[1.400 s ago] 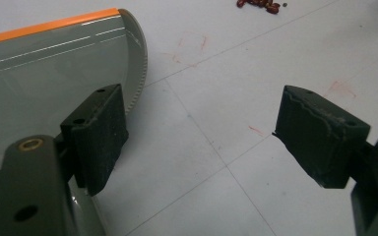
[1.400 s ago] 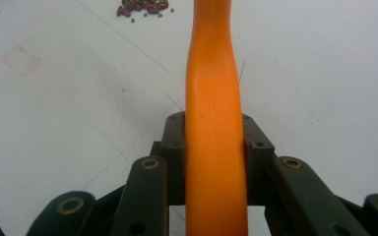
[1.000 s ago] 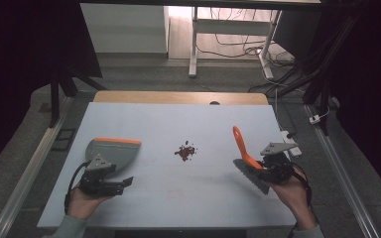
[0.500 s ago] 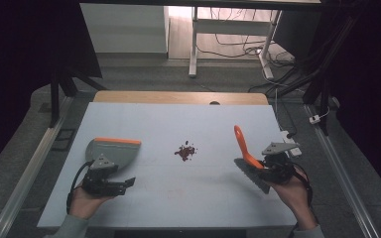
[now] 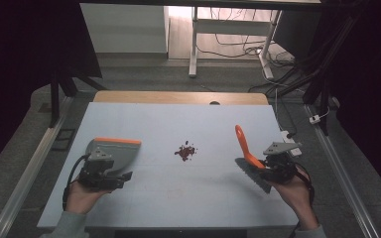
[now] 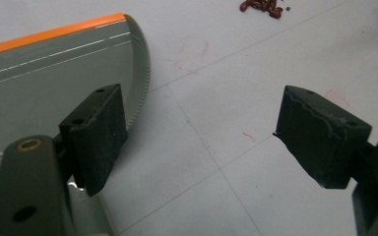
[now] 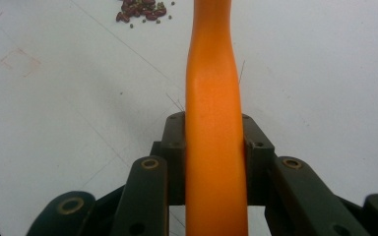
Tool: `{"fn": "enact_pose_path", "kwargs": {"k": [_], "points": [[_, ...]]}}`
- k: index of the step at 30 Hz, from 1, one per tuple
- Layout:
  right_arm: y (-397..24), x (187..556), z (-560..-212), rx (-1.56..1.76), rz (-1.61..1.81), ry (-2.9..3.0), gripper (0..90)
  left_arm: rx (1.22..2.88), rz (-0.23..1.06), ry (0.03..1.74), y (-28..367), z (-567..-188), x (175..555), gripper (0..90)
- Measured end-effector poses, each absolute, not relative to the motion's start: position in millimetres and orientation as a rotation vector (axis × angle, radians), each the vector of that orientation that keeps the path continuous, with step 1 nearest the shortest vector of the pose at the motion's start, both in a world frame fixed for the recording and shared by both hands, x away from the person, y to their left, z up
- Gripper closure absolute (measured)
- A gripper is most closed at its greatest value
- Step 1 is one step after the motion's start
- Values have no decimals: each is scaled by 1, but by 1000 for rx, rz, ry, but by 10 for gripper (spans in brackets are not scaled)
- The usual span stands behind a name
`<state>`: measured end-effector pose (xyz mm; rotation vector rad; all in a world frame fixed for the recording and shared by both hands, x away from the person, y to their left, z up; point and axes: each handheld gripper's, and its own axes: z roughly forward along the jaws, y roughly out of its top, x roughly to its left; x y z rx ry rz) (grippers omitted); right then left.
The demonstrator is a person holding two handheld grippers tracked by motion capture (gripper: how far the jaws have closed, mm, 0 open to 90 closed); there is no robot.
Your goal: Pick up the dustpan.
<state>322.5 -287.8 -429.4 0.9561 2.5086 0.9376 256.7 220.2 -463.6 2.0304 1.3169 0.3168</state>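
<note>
On the pale blue table top [image 5: 178, 198], a small heap of dark red beans [image 5: 185, 151] is seen at the middle. Well to its right, the orange curved handle of a grey-bristled brush [image 5: 244, 146] is clamped between the jaws of the right gripper [image 5: 273, 166]. At the left, the left gripper [image 5: 110, 173] is held wide apart beside a grey plastic dustpan with an orange edge [image 5: 114, 151].

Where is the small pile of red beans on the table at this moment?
In the high view the red beans lie near the middle of the table, between the grey dustpan at the left and the orange-handled brush at the right, touching neither.
</note>
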Motion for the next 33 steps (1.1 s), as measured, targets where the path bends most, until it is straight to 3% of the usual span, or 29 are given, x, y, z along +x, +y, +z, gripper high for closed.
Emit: {"fn": "enact_pose_path", "kwargs": {"k": [24,33], "points": [[-285,324,-434,951,911,2514,707,1964,316,1560,271,-464,254,163],[-284,324,-436,953,899,2514,707,1979,224,1641,273,-484,263,161]]}}
